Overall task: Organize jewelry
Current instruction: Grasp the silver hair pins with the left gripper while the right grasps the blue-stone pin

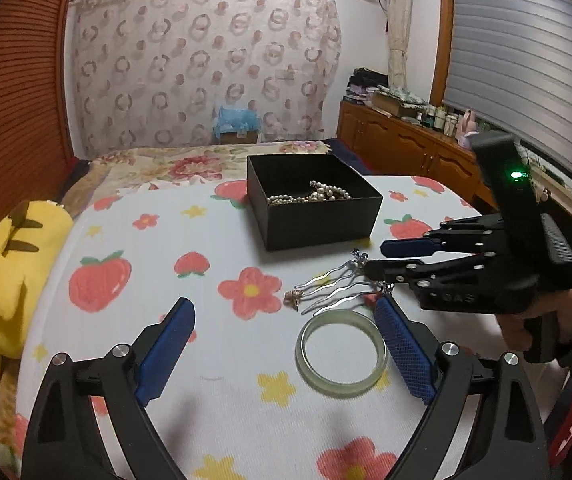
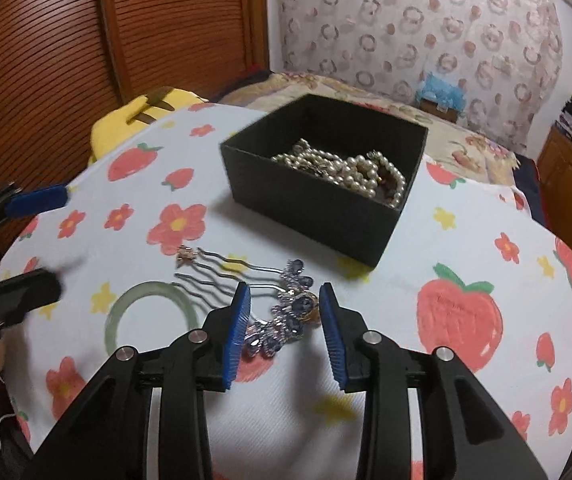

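Observation:
A black box (image 1: 318, 220) (image 2: 310, 204) holds pearl necklaces (image 1: 314, 194) (image 2: 350, 168) on the flowered cloth. In front of it lie a silver hair comb with blue stones (image 2: 290, 308) (image 1: 334, 284), a small rose-gold piece (image 2: 187, 257) (image 1: 294, 298) and a pale green bangle (image 1: 341, 356) (image 2: 150, 312). My right gripper (image 2: 285, 300) (image 1: 374, 256) is open, with its jaws on either side of the comb's jewelled top. My left gripper (image 1: 286, 312) is open wide above the cloth, with the bangle just inside its right finger; it also shows in the right wrist view (image 2: 52, 236).
A yellow plush toy (image 1: 14, 280) lies at the table's left edge. A bed with a floral cover (image 1: 190, 160) is behind the table. A wooden dresser (image 1: 410, 140) stands at the right under the window.

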